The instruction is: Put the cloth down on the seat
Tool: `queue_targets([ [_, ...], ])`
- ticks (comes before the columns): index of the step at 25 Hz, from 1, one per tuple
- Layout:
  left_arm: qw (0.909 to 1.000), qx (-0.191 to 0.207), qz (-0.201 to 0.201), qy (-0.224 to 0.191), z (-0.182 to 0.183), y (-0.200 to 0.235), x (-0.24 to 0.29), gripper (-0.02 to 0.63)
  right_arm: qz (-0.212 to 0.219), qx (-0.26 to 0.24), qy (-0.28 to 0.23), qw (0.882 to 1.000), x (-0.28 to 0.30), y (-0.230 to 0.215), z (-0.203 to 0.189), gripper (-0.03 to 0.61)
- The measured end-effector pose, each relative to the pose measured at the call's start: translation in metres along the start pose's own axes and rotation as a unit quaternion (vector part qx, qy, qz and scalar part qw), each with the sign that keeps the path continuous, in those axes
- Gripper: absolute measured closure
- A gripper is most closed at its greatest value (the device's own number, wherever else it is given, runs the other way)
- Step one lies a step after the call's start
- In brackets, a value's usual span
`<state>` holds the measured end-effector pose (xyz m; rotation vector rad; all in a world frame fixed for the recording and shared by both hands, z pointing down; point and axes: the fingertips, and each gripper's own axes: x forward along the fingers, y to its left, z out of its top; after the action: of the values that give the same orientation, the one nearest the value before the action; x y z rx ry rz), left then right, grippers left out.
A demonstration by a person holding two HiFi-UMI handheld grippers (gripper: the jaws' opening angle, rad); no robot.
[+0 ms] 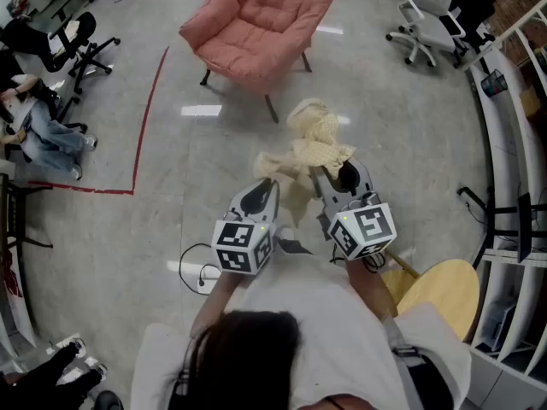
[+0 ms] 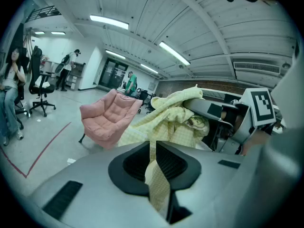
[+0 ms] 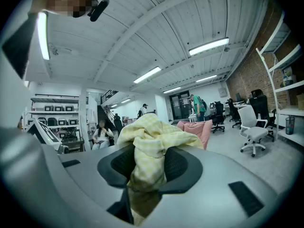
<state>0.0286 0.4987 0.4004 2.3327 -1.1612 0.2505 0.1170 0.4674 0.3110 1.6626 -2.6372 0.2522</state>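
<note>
Both grippers are up in front of the person, holding a yellow checked cloth (image 1: 312, 143) in the air above the floor (image 1: 154, 229), not on any seat. The left gripper (image 1: 263, 186) is clamped on a thin folded edge of the cloth (image 2: 161, 127); in the left gripper view the jaws sit nearly together with a narrow strip of fabric pinched between them (image 2: 153, 163). The right gripper (image 1: 329, 176) is clamped on a thicker bunch; in the right gripper view the jaws (image 3: 147, 167) stand a bit apart with the wadded cloth (image 3: 149, 141) filling the gap and spilling over the top. The cloth hangs slack between the two grippers, with most of the bulk at the right one. A pink armchair (image 1: 261, 24) stands on the floor ahead of the grippers, well apart from the cloth, its seat bare; it shows left of the cloth in the left gripper view (image 2: 107, 118) and peeks out behind the cloth in the right gripper view (image 3: 202, 129). A red tape line (image 1: 141, 135) runs on the floor left of the armchair. A white office chair (image 1: 432, 15) is at the far right, a seated person (image 1: 38, 131) at the left edge, and a round wooden stool (image 1: 440, 293) is near the person's right side.
</note>
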Motion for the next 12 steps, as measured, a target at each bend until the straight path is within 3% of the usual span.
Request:
queue_targets([
  [12, 0.9999, -0.003, -0.003, -0.017, 0.021, 0.024, 0.0, 0.552, -0.007, 0.003, 0.01, 1.0, 0.023, 0.01, -0.002, 0.43],
])
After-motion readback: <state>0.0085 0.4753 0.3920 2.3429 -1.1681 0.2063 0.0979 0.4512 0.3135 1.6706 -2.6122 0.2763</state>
